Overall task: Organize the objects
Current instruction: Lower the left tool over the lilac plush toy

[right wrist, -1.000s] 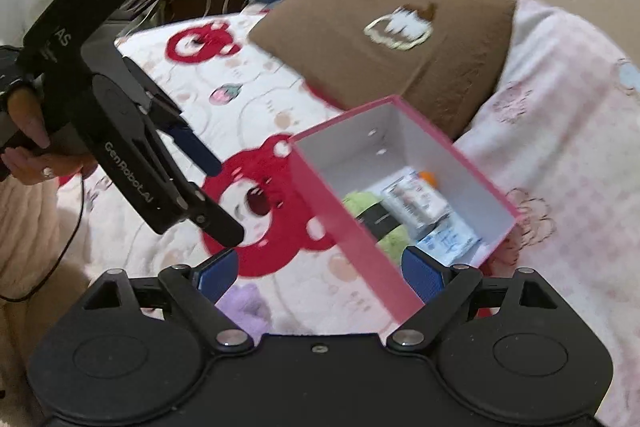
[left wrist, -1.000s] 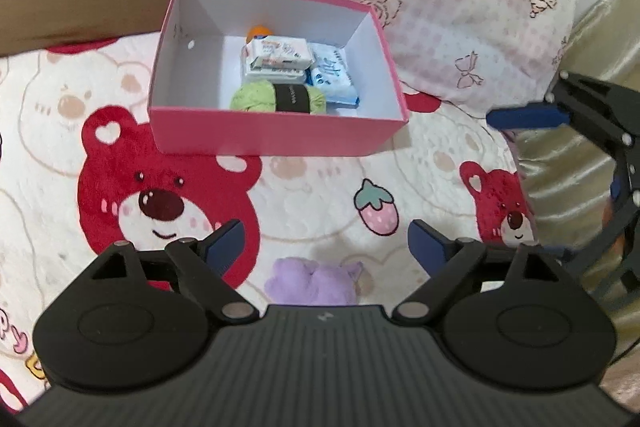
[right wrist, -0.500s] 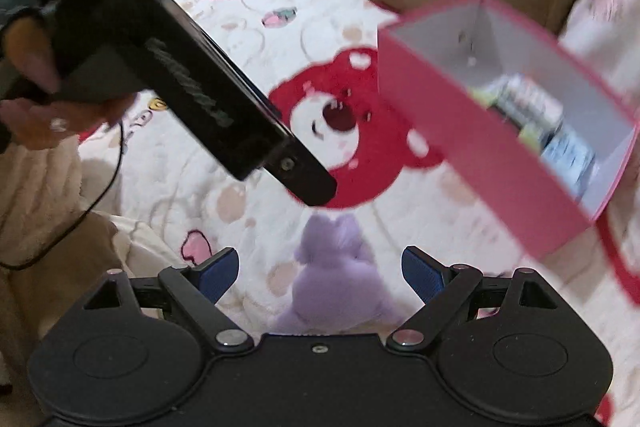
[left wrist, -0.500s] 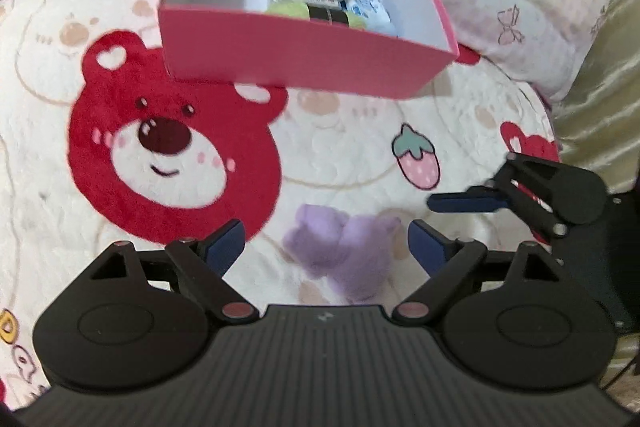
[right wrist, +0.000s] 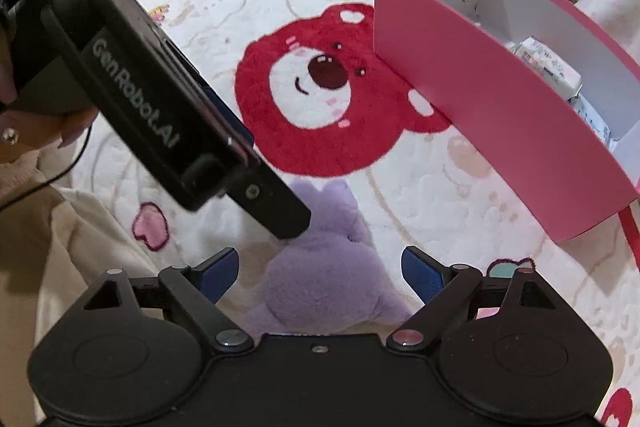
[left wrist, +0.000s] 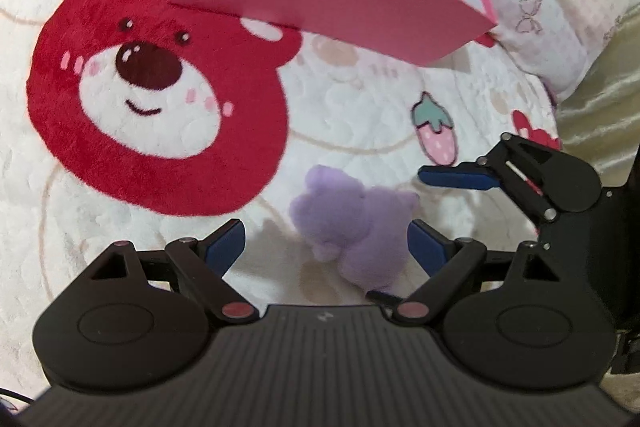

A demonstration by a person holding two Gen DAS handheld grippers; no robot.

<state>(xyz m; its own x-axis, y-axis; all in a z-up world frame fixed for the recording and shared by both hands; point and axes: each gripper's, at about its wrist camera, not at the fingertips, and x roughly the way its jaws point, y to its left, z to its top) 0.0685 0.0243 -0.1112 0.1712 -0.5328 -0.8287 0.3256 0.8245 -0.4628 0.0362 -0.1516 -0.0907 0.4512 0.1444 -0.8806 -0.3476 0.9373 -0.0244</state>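
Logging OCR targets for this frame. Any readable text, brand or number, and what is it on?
"GenRobot.AI": white print along the black body of the left gripper, right wrist view.
"AS": end of a cut-off white marking at that gripper's upper end, same view.
Packets in the pink box: printed, too small and blurred to read.
Purple plush toy: no text.

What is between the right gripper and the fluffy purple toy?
Nothing visible: the fluffy purple plush toy lies between the right gripper's open fingers. The left gripper is crowding in beside it, one finger tip over the toy.
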